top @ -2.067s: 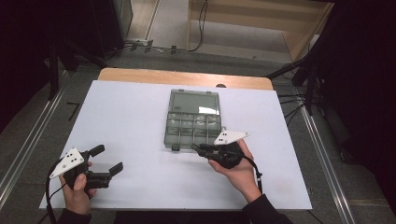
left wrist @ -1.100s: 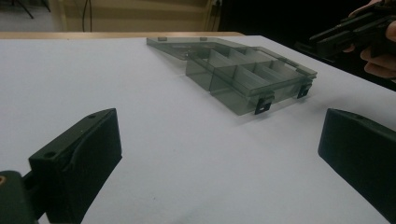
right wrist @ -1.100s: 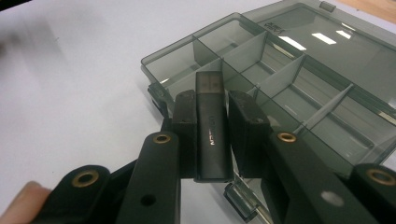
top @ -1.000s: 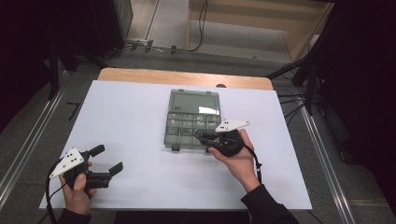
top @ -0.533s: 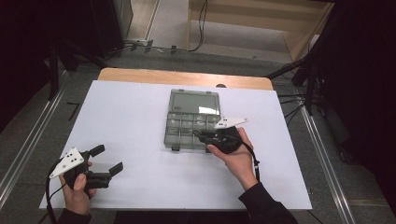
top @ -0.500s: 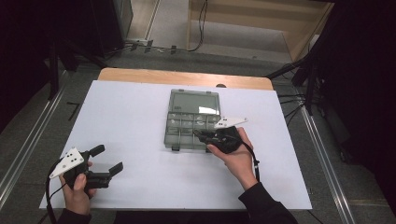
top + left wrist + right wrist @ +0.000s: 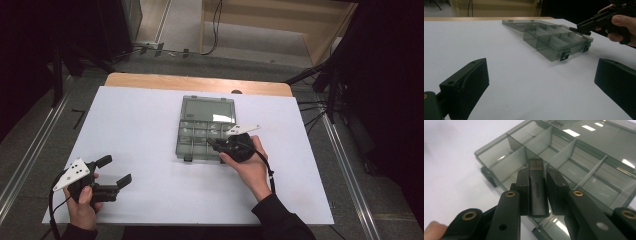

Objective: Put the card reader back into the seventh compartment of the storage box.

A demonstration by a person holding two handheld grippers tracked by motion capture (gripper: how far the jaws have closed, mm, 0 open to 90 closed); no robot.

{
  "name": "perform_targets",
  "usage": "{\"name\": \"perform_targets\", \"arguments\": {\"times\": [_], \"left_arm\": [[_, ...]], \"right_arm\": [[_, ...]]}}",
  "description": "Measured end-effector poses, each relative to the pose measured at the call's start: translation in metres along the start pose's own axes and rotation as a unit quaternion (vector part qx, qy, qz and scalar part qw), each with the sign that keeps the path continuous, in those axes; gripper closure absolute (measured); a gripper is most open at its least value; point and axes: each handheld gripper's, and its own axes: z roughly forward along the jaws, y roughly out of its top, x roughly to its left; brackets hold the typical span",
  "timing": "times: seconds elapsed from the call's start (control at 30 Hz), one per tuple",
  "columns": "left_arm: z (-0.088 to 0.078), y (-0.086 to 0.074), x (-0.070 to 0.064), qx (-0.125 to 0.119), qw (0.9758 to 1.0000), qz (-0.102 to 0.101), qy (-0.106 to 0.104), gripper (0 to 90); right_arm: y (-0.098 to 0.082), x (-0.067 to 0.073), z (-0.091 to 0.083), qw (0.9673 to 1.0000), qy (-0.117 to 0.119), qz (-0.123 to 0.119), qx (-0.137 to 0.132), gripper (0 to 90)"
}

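Resting between the right gripper (image 7: 537, 186) jaws, a dark adapter (image 7: 537, 188) above the compartment box (image 7: 584, 167)

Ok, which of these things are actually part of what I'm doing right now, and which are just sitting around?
In the job:
- right gripper, shut on the dark UGREEN adapter
- open compartment box, which the adapter is held over

Just there:
- left gripper, fingers open, holding nothing, away from the box
- white table sheet
- wooden table edge

a clear grey compartment box (image 7: 207, 130) lies open on the white table, its lid flat behind it, dividers upright. a small dark adapter (image 7: 538, 187) marked "ugreen" is clamped between two jaws just above a near compartment.
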Motion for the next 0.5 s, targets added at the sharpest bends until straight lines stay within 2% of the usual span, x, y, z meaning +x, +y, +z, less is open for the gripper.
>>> {"name": "perform_targets", "arguments": {"times": [0.27, 0.33, 0.4, 0.5], "left_arm": [[0.0007, 0.0002, 0.0001, -0.001, 1.0, -0.001, -0.001, 0.0], [0.0008, 0.0003, 0.0, 0.001, 1.0, 0.001, -0.001, 0.0], [0.001, 0.0003, -0.0003, 0.001, 1.0, 0.001, -0.001, 0.0], [0.0011, 0.0003, -0.0005, 0.0, 1.0, 0.001, -0.001, 0.0]], "right_arm": [[-0.0015, -0.0041, 0.0058, 0.9999, -0.009, 0.013, 0.006, 69.6], [-0.0014, -0.0044, 0.0067, 0.9999, -0.004, 0.012, 0.001, 57.3], [-0.0006, -0.0046, 0.0061, 0.9998, -0.01, 0.012, -0.008, 49.9], [-0.0006, -0.0078, 0.0038, 0.9995, -0.003, 0.025, -0.016, 37.4]]}}
